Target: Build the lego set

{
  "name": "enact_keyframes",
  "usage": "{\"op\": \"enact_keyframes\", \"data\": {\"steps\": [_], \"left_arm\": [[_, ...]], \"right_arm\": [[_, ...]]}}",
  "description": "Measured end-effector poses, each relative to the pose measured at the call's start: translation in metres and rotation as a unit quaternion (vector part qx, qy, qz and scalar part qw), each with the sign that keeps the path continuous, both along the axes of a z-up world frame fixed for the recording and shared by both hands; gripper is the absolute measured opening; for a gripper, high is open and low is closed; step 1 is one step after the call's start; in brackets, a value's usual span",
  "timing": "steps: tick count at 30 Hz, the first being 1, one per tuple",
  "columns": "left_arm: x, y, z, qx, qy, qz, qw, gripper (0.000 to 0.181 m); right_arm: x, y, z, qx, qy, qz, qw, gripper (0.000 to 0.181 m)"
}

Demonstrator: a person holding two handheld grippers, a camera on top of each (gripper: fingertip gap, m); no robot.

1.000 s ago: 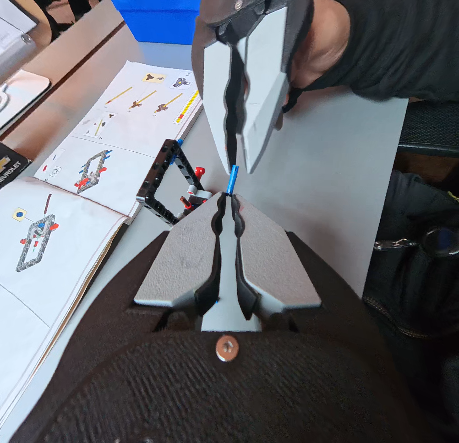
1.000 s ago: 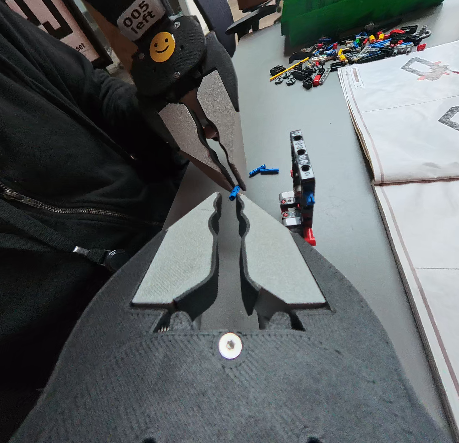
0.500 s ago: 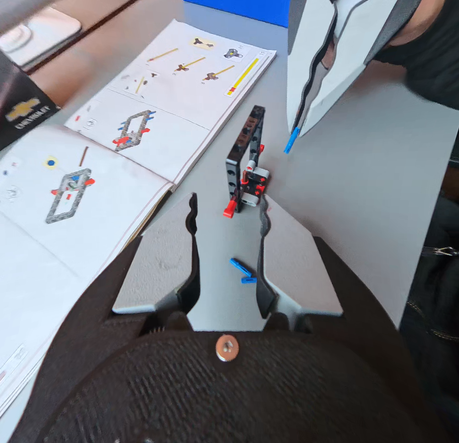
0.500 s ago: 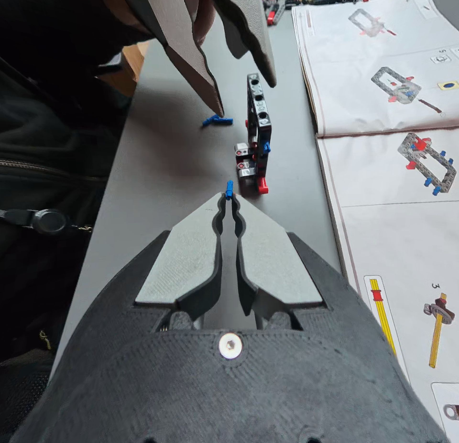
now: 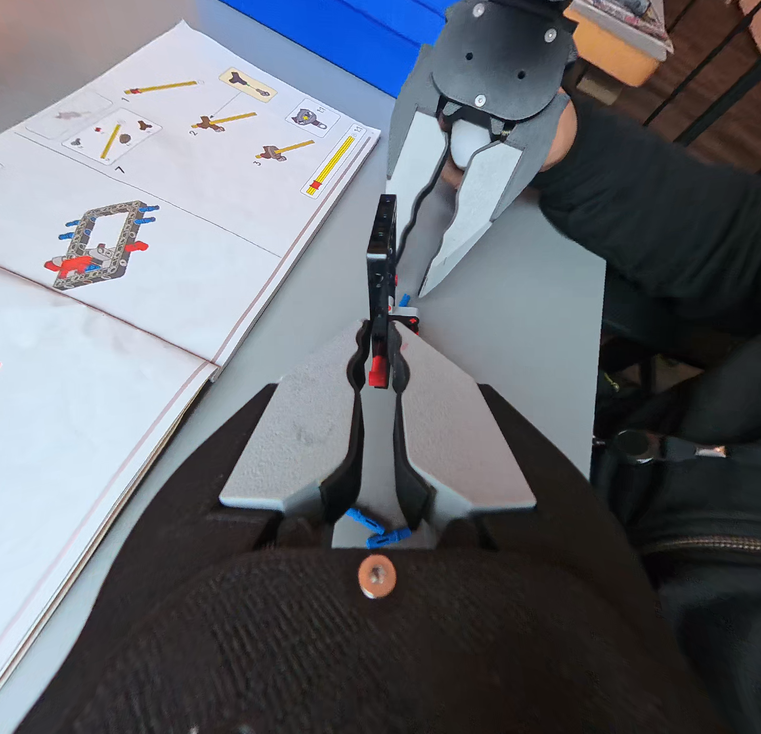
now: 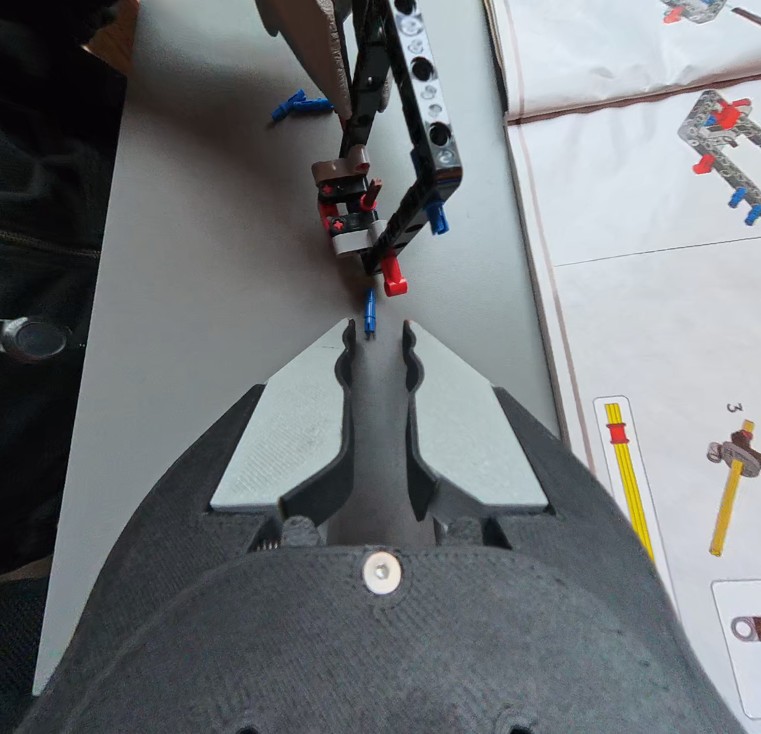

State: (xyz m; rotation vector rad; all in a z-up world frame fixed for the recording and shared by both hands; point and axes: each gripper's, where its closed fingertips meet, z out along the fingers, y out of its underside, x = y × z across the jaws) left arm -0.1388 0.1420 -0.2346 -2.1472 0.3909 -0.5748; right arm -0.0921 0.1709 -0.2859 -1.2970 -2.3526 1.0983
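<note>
Table (image 6: 214, 228): grey; an open instruction booklet (image 5: 173, 204) lies flat along 1 side of it.
Black frame (image 6: 416, 109): rectangular and standing on edge on the table beside the booklet, its long axis running away from the right wrist camera; the far end is cut off at the top of that view.
Left tongs (image 5: 379, 327): narrow, closed on the frame's near edge, with a red peg (image 5: 378, 370) between the jaws.
Right tongs (image 6: 376, 323): jaws apart, holding nothing.
Loose blue pin (image 6: 369, 311): lies on the table just ahead of the right tips, long axis pointing toward the frame's red corner.
2 more blue pins (image 6: 300, 104): lie crossed on the table near the left tongs, partly hidden.
Hard to tell: whether the frame's lower edge touches the table.
</note>
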Motion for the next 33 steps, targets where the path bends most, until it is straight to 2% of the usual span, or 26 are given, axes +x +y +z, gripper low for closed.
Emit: {"op": "enact_keyframes", "data": {"steps": [6, 9, 12, 14, 27, 33], "left_arm": [[0.003, 0.002, 0.001, -0.008, -0.002, 0.011, 1.0, 0.006], [0.007, 0.001, 0.005, -0.011, -0.023, 0.008, 1.0, 0.006], [0.01, 0.002, 0.006, -0.012, -0.034, 0.005, 0.999, 0.006], [0.012, 0.002, 0.006, -0.012, -0.033, 0.004, 0.999, 0.006], [0.017, -0.002, 0.016, -0.004, -0.055, -0.006, 0.998, 0.006], [0.023, -0.007, 0.016, 0.017, -0.058, -0.036, 0.997, 0.016]], "right_arm": [[-0.009, 0.009, 0.026, -0.046, 0.061, -0.024, 0.997, 0.021], [-0.016, 0.009, 0.047, -0.097, 0.108, -0.035, 0.989, 0.022], [-0.018, 0.007, 0.063, -0.155, 0.134, -0.031, 0.978, 0.013], [-0.017, 0.009, 0.061, -0.159, 0.13, -0.031, 0.978, 0.006], [-0.015, 0.006, 0.064, -0.237, 0.097, -0.018, 0.966, 0.007], [-0.017, -0.003, 0.069, -0.245, 0.104, -0.017, 0.964, 0.006]]}}
